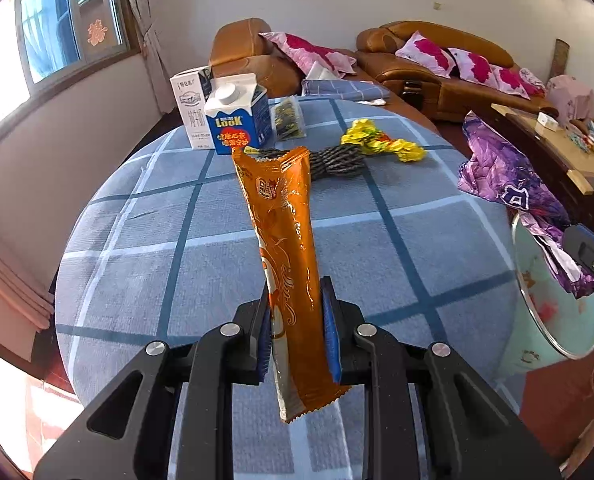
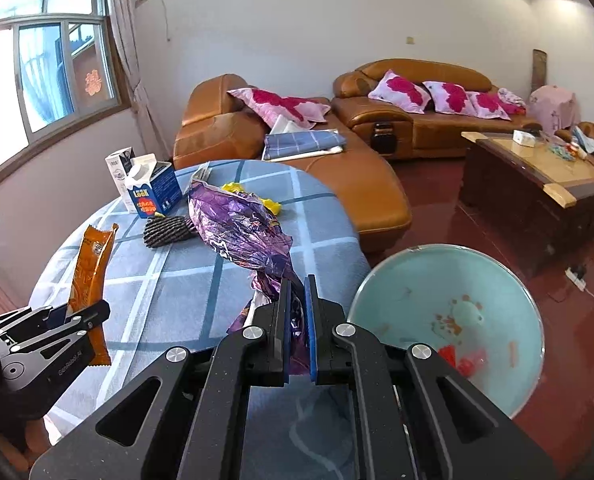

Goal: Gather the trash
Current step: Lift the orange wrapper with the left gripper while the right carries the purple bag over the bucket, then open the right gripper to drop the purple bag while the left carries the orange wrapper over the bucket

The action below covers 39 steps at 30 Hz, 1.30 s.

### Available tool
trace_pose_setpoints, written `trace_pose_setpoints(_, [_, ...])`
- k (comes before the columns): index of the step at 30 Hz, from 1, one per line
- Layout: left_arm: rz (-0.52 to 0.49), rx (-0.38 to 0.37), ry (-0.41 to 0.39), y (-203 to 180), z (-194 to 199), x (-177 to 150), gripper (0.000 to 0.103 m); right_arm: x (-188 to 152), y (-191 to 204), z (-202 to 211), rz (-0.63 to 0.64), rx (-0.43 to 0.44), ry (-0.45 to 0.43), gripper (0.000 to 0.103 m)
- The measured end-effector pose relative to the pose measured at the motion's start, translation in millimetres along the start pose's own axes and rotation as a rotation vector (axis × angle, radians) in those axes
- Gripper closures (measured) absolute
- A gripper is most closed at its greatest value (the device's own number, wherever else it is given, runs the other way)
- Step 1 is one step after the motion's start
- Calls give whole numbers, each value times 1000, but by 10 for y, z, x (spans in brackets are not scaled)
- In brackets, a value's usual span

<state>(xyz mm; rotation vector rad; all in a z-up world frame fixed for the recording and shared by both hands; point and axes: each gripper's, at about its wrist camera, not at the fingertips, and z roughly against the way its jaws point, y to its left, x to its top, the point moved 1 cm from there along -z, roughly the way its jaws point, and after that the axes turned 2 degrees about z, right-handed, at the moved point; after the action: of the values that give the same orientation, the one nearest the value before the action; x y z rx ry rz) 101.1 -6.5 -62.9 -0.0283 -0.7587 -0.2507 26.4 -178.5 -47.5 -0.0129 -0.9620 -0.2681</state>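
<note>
So the left hand-held gripper (image 1: 295, 320) is clamped on a long orange wrapper (image 1: 283, 248), blue pads pressing it from both sides near its lower end, and the wrapper sticks up over the blue checked tabletop (image 1: 137, 264) with its torn top open. The right hand-held gripper (image 2: 297, 320) is squeezed tight on a crumpled purple foil wrapper (image 2: 241, 232), which trails forward from the pads above the cloth. Left on the tabletop: a blue carton (image 1: 239, 118) with a white cap, a white carton (image 1: 189, 106) right behind it, a small clear packet (image 1: 288, 118) of something dark beside them, a dark woven bundle (image 1: 337, 160) and a yellow crumpled wrapper (image 1: 381, 144) touching its far end. The left view is the one that shows the yellow wrapper and packet properly; in the right view the purple foil hides most of them. The right view, though, looks straight into the pale green basin (image 2: 497, 280) just off the tabletop edge (red and orange bits sit in its bottom, can't really tell what they are), while the left view only catches its rim at the far right, along with the edge of the other gripper and the purple foil. The right view also shows the left gripper from the side with the orange wrapper standing out of it.
</note>
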Motion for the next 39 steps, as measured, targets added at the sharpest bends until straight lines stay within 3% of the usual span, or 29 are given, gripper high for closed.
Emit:
trace_pose_setpoints(24, [-107,-50,-56,-457,400,-176,81,-264,-382,470,-66,-109,-53,96])
trace_pose_setpoints(39, [-187,-79,-80,-855,523,-197,81,-300,-759,558,-137,-170,-68,96])
